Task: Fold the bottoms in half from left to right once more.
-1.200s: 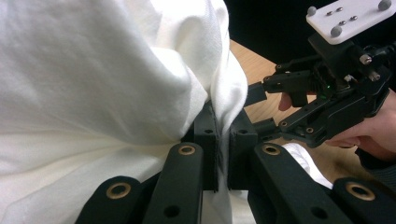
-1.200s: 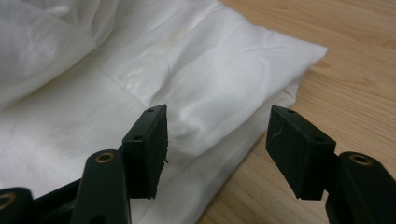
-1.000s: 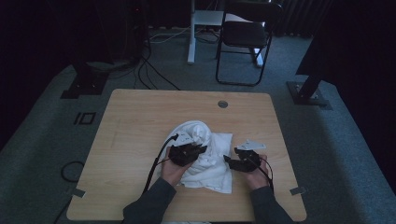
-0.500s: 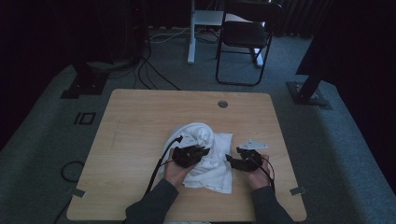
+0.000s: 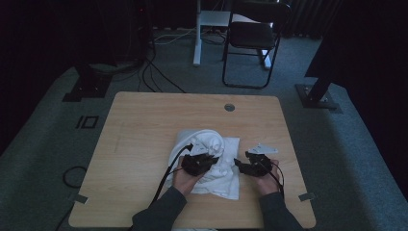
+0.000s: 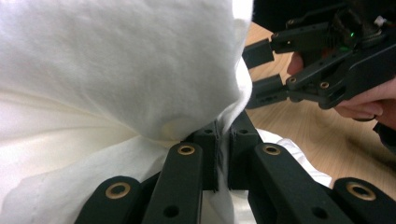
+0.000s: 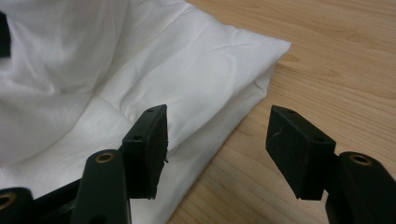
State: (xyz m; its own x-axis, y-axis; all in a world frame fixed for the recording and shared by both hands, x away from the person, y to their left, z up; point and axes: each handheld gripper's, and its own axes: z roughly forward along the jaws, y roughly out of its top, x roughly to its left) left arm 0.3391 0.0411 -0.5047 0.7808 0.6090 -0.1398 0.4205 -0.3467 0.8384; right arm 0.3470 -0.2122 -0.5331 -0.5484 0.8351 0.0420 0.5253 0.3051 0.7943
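Note:
A crumpled white cloth (image 5: 204, 139) lies on the wooden table (image 5: 144, 120), a little right of centre. My left gripper (image 5: 204, 158) rests on the cloth's middle. In the left gripper view, the left gripper (image 6: 223, 140) is shut on a raised fold of the cloth (image 6: 116, 70), which bulges above the jaws. My right gripper (image 5: 240, 166) sits at the cloth's right edge. In the right gripper view, my right gripper (image 7: 219, 149) stands open: one jaw hangs over the cloth (image 7: 140, 70), the other over bare wood, and the pads touch nothing. The right gripper (image 6: 259, 74) also appears open in the left gripper view.
A round cable hole (image 5: 229, 107) sits near the table's far edge. A black chair (image 5: 252, 38) and a white post (image 5: 197, 33) stand on the carpet beyond. The left gripper's cable (image 5: 166, 175) trails across the table towards the near edge.
The left gripper has edged slightly to the right with the fold of cloth in it. The right hand has kept still.

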